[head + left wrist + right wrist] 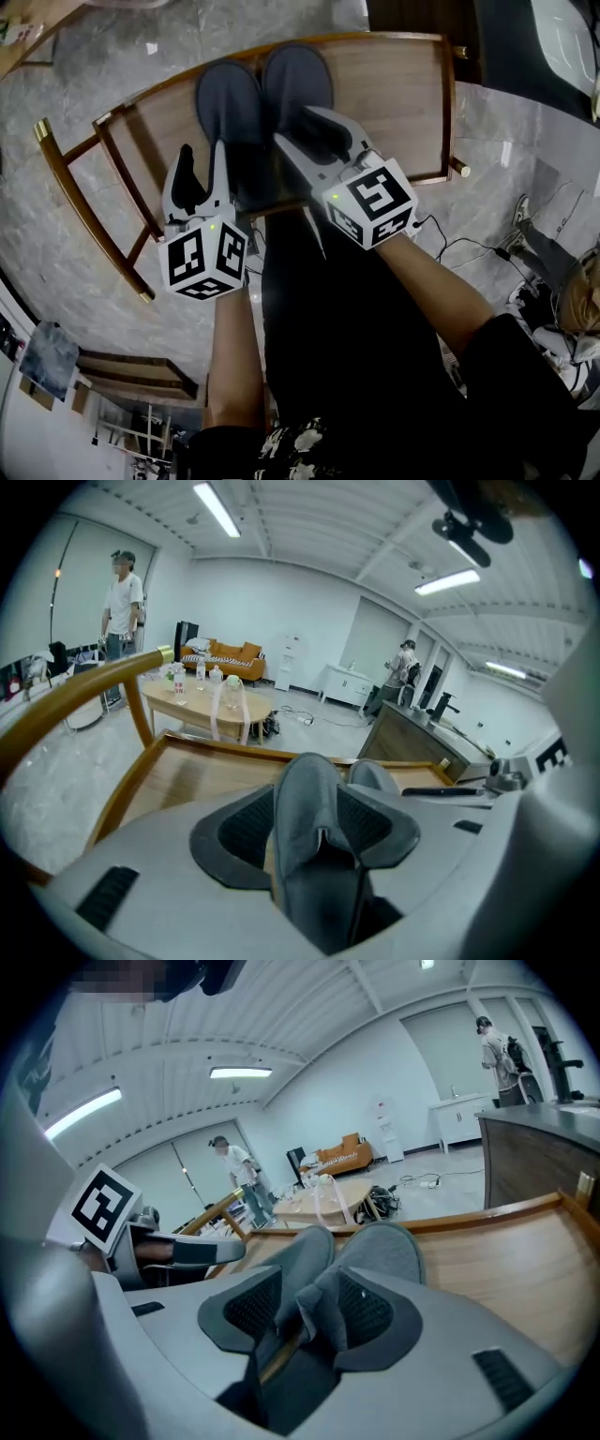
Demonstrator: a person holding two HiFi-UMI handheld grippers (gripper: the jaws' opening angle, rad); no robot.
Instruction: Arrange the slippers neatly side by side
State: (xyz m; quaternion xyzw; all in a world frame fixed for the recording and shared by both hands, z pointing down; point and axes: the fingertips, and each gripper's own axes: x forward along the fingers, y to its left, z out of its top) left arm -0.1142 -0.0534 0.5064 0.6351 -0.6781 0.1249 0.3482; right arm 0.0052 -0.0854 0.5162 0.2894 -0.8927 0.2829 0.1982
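Release step: my left tongs (pixel 203 169) and right tongs (pixel 295 128) sit open round the heels of the slippers (pixel 230 101), which are paired with toes near the far edge of the bench (pixel 403 103); next, I back out without nudging them.

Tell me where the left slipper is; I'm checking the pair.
Head view, upper centre: the left slipper lies on the wooden bench, beside the right slipper, ahead of the left hand-held gripper.

The right hand-held gripper (pixel 302 1314) holds its jaws apart, and the heel rim of one grey slipper (pixel 389 1252) rises between them. A second grey slipper (pixel 302 1252) lies against it, just left of the jaws, with both on the wooden tabletop (pixel 511 1260).
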